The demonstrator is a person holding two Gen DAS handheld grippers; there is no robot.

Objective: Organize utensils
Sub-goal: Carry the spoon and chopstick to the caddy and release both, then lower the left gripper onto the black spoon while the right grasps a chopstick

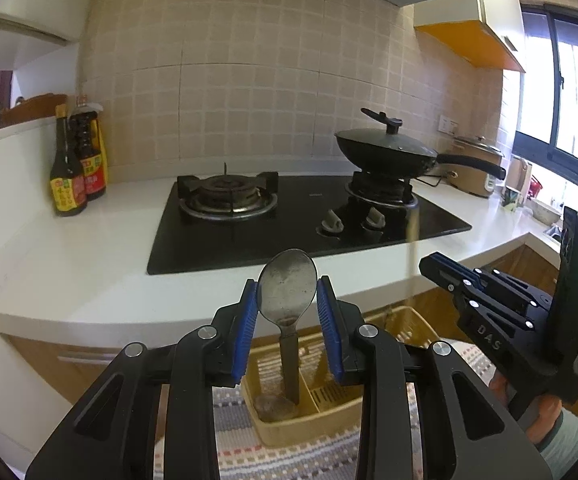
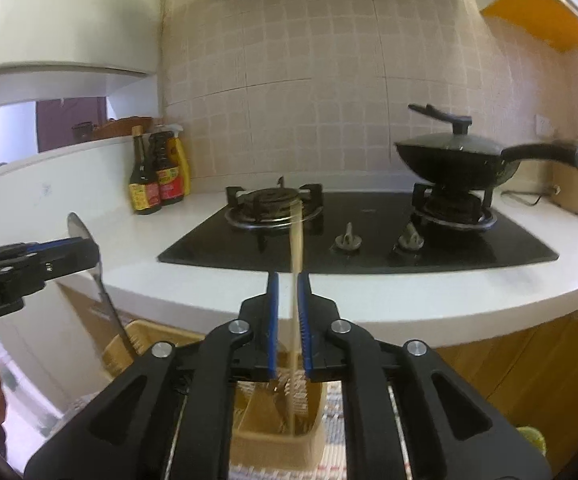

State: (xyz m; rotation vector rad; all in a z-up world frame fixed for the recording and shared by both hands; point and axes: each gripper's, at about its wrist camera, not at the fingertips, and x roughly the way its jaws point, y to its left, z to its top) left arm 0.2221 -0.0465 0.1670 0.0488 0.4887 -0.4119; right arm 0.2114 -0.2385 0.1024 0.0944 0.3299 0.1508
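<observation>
My left claw grips a metal spoon by its bowl, handle down in the yellow utensil basket. My right claw stands slightly parted around blurred upright chopsticks, above that basket on a woven mat below the tabletop.

The left gripper is held pointing slightly downward, with its pads pressed against both edges of a spoon bowl. The right gripper is held alongside, its jaws parted by a narrow gap.
</observation>
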